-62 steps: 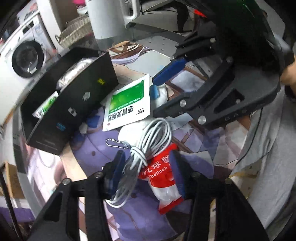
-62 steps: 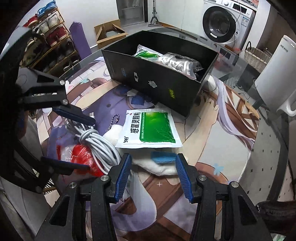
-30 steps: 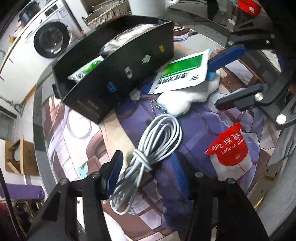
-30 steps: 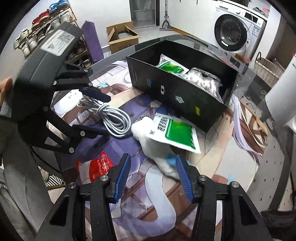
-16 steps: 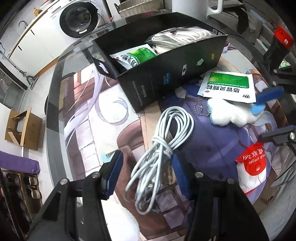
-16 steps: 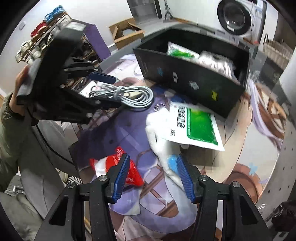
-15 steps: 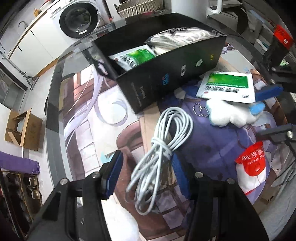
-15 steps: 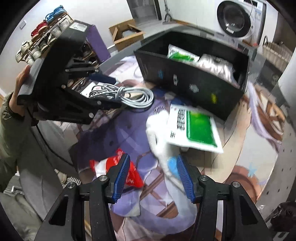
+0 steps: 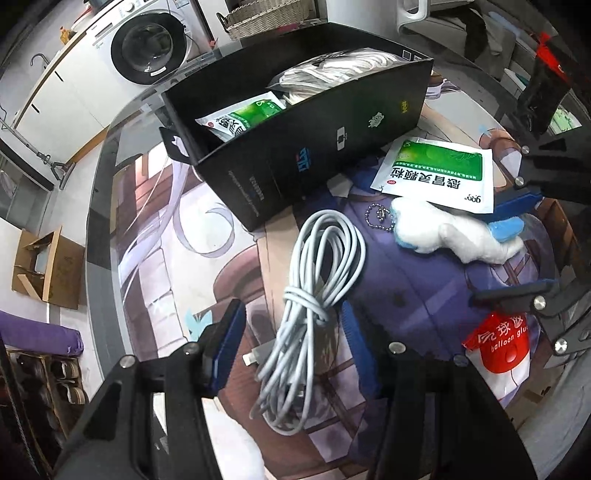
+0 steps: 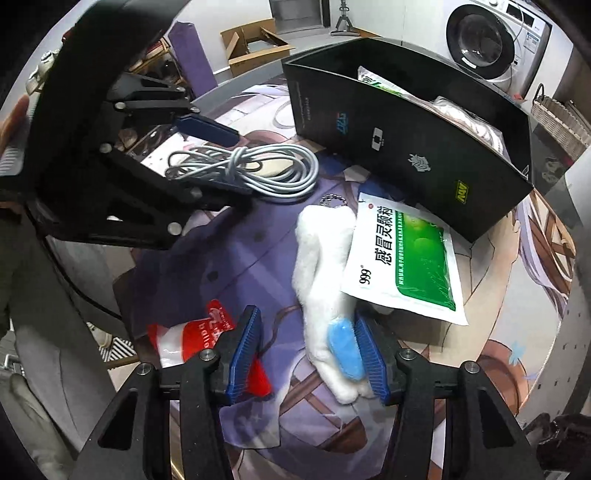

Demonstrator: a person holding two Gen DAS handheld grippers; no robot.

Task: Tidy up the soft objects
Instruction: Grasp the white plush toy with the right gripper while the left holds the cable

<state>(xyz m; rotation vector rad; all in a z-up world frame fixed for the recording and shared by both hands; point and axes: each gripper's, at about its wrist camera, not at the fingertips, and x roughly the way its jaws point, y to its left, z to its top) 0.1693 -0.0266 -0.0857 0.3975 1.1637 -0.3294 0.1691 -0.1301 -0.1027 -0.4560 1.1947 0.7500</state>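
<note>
My left gripper (image 9: 291, 339) holds a coiled grey cable (image 9: 317, 280) between its jaws, lifted above the mat; it also shows in the right wrist view (image 10: 255, 170). My right gripper (image 10: 308, 354) is open, low over a white plush toy (image 10: 325, 266) with blue feet, its right finger touching the toy. A green-and-white medicine sachet (image 10: 406, 258) lies partly on the toy. A red-and-white balloon-glue packet (image 10: 192, 336) lies by the left finger. The black box (image 9: 306, 122) holds another sachet (image 9: 240, 118) and a silvery bag (image 9: 340, 70).
A printed mat (image 9: 417, 288) covers the round glass table (image 9: 107, 155). A washing machine (image 9: 147, 44), a wicker basket (image 9: 266, 14) and a cardboard box (image 9: 44, 266) stand beyond the table. A bead chain (image 9: 378, 218) lies by the toy.
My left gripper has lifted the cable off the balloon-glue packet and carried it away from the toy toward the box's end. My right gripper has moved down over the plush toy.
</note>
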